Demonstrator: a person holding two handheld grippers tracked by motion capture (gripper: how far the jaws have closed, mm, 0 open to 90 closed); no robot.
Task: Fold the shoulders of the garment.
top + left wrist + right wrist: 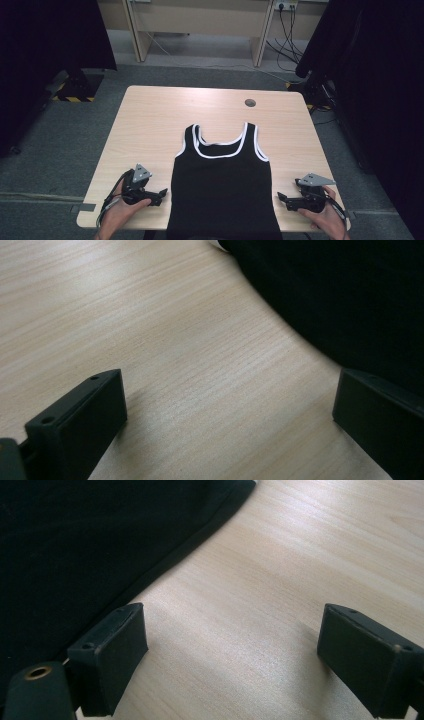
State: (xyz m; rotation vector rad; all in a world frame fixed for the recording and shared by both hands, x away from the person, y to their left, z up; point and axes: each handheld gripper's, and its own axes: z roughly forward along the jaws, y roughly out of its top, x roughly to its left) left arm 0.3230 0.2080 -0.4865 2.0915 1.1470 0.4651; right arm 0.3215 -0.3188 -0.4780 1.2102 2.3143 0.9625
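Tank top (222, 190): lies flat at the surface's (150, 125) six o'clock, straps toward twelve.
Left tongs (161, 194): I hold them gaping, empty, just beside its nine-o'clock edge.
Right tongs (283, 198): same, at three o'clock.
Risk: uneven pinches could bunch the fabric.

Two handheld units, matte black. Left gripper (161, 194): grey three-cornered plate with small holes on top, black cable trailing off the rear. Right gripper (281, 198): matching grey plate, cable looped past the hand. Jaws: thick rectangular black blocks, square-edged, two small screw holes per top face. Bare hands and forearms, unsleeved.
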